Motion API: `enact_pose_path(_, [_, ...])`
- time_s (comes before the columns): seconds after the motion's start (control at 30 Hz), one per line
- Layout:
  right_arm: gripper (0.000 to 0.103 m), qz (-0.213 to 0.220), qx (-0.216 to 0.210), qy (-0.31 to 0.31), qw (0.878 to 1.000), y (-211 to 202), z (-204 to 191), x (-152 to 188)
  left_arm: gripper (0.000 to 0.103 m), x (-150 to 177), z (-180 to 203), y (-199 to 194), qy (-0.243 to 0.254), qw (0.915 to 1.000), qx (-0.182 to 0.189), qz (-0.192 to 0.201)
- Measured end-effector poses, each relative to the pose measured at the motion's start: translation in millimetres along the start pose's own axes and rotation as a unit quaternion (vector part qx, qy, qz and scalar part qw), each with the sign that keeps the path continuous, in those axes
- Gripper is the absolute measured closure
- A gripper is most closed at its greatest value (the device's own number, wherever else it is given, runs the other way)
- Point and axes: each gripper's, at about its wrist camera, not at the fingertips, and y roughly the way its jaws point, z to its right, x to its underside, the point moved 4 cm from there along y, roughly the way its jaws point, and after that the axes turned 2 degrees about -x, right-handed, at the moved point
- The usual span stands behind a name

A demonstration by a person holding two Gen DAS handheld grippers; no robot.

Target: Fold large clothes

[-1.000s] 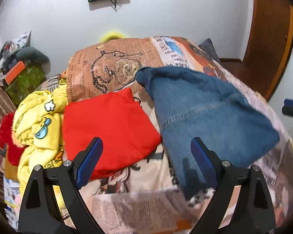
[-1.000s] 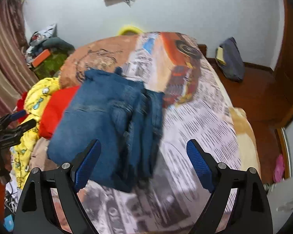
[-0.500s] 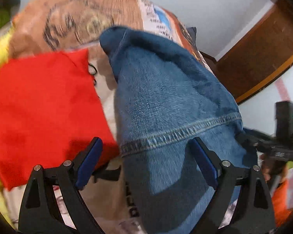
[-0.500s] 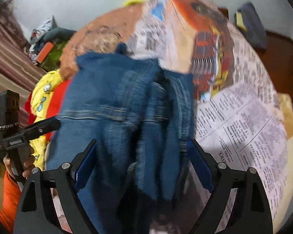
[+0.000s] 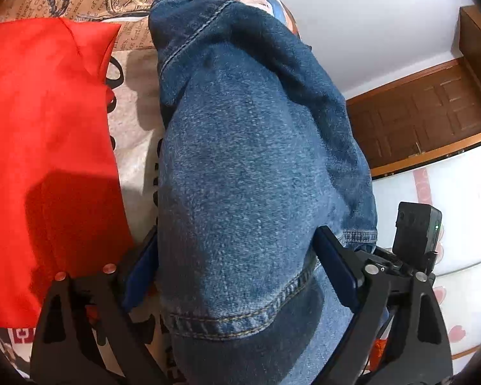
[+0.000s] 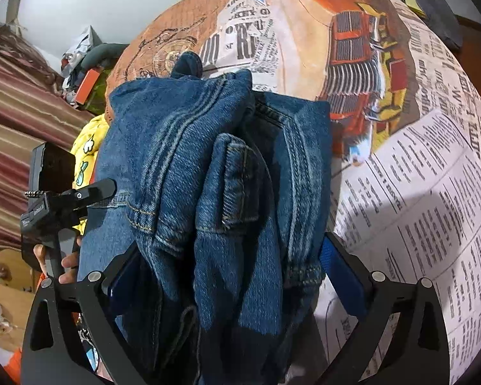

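A: What is seen closest in the left view?

B: The left gripper (image 5: pixel 237 266) is seen at the bottom. Its two blue pads are held wide apart. The jeans (image 5: pixel 256 176) are bunched up between them. Both pads are pressed by the cloth at the sides, but nothing is pinched.

A: And in the right view?

B: The same is shown there. The right gripper (image 6: pixel 227 276) is spread open, and the jeans (image 6: pixel 208 176) are piled between its pads. The pile is folded over in thick layers, with seams and a hem on top.

A: Where are the jeans kept?

B: They are laid on a bed (image 6: pixel 417 176). The bed is covered by a sheet printed like old newspaper.

A: What is found beside the jeans?

B: A red cloth (image 5: pixel 45 128) is spread flat just to the left of them. A strip of sheet is left between the two.

A: Can each gripper be seen by the other camera?

B: Yes. In the right view, the left gripper (image 6: pixel 93 192) is seen at the left edge of the jeans, held by a hand (image 6: pixel 64 263). A yellow cloth (image 6: pixel 86 147) is seen behind it.

A: What is farthest away?

B: A white wall (image 5: pixel 368 16) and a brown door (image 5: pixel 433 112) are seen in the left view. A dark bag (image 6: pixel 433 3) is seen on the floor past the bed in the right view.
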Motion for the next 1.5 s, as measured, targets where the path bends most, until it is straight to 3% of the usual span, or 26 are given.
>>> enact_pose_path(0.1, [0.018,0.002,-0.014,0.001,1.0,-2.3,-2.1,0.8,0.026,2.8,9.0,-6.2,0.022,0.9994,-0.025,0.009])
enact_pose_path(0.17, [0.039,0.0,-0.024,0.001,1.0,-2.9,-6.9,-2.1,0.035,6.0,17.9,-12.2,0.04,0.9983,-0.04,0.017])
enact_pose_path(0.23, [0.049,0.002,-0.014,-0.007,1.0,-5.1,-15.2,-3.3,0.046,9.4,29.8,-20.3,0.058,0.9967,-0.052,0.023])
enact_pose_path(0.37, [0.064,0.015,0.006,-0.028,0.999,-18.0,-37.0,-6.2,0.058,9.5,59.5,-45.3,0.094,0.993,-0.06,0.038])
enact_pose_path(0.53, [0.065,0.049,0.021,-0.064,0.996,-40.5,-80.7,-16.2,0.061,11.2,88.3,-103.2,0.141,0.9833,-0.075,0.087])
enact_pose_path(0.7, [0.066,0.087,0.003,-0.093,0.992,-59.5,-134.5,-31.5,0.061,13.7,96.1,-173.8,0.153,0.9747,-0.075,0.145])
enact_pose_path(0.9, [0.066,0.112,-0.014,-0.131,0.985,-51.0,-195.3,-43.1,0.061,1.8,79.5,-244.4,0.146,0.9644,-0.1,0.196])
enact_pose_path(1.03, [0.066,0.104,-0.033,-0.134,0.985,-18.0,-220.3,-57.8,0.061,-9.6,50.6,-268.8,0.13,0.9614,-0.126,0.207])
enact_pose_path(1.2, [0.066,0.068,-0.044,-0.121,0.989,49.8,-231.5,-71.5,0.061,-22.1,-2.7,-267.0,0.094,0.963,-0.156,0.199])
enact_pose_path(1.43, [0.065,-0.013,-0.014,-0.067,0.998,152.8,-193.3,-84.2,0.06,-44.9,-106.2,-204.3,0.015,0.9747,-0.186,0.123])
enact_pose_path(1.5, [0.064,-0.035,0.005,-0.06,0.998,183.3,-178.8,-81.2,0.057,-42.1,-126.1,-184.1,0.009,0.9743,-0.199,0.104])
